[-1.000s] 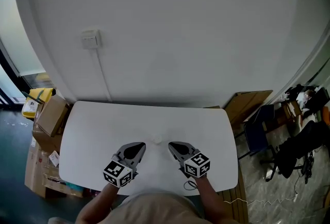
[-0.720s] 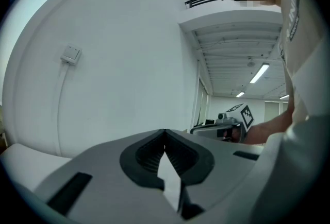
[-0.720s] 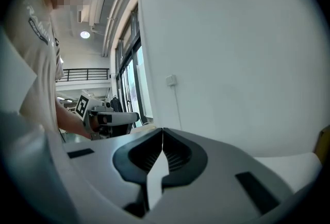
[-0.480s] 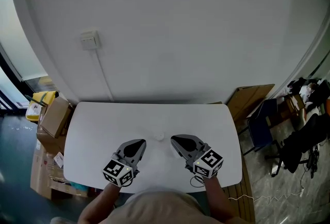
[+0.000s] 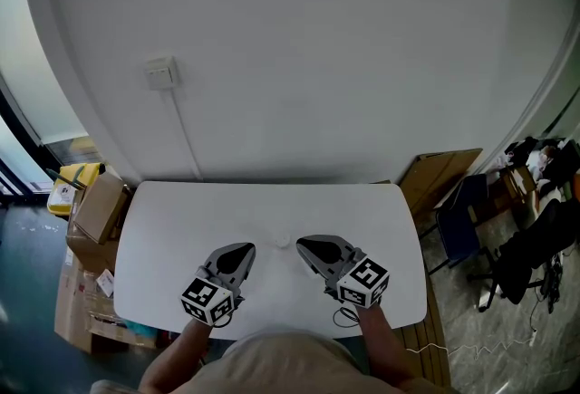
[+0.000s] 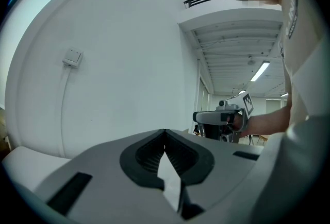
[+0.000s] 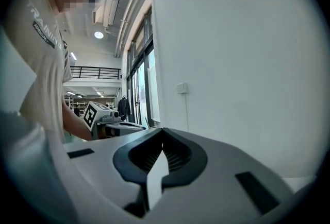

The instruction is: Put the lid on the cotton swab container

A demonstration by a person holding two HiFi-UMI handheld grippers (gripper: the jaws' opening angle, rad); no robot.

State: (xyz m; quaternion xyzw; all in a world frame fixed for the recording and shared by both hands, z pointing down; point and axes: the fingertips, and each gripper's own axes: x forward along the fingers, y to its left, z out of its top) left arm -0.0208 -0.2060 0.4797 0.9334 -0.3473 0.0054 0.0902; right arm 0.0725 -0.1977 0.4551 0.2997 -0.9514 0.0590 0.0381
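Risk: the grey two-jaw left gripper (image 5: pixel 243 251) and its twin, the right gripper (image 5: pixel 304 245), both point at one small pale object (image 5: pixel 281 241) on the white rectangular table (image 5: pixel 181 220). With the tips closed, a careless approach could knock so light-looking a thing aside.
Left gripper: jaws pressed together, nothing between them, tip near the object but apart from it.
Right gripper: likewise clenched and empty, tip just beside the object.
Cotton swab container: presumably that pale object between the two tips. It is too small to tell lid from container.
Backdrop: plain white wall (image 5: pixel 344 66).
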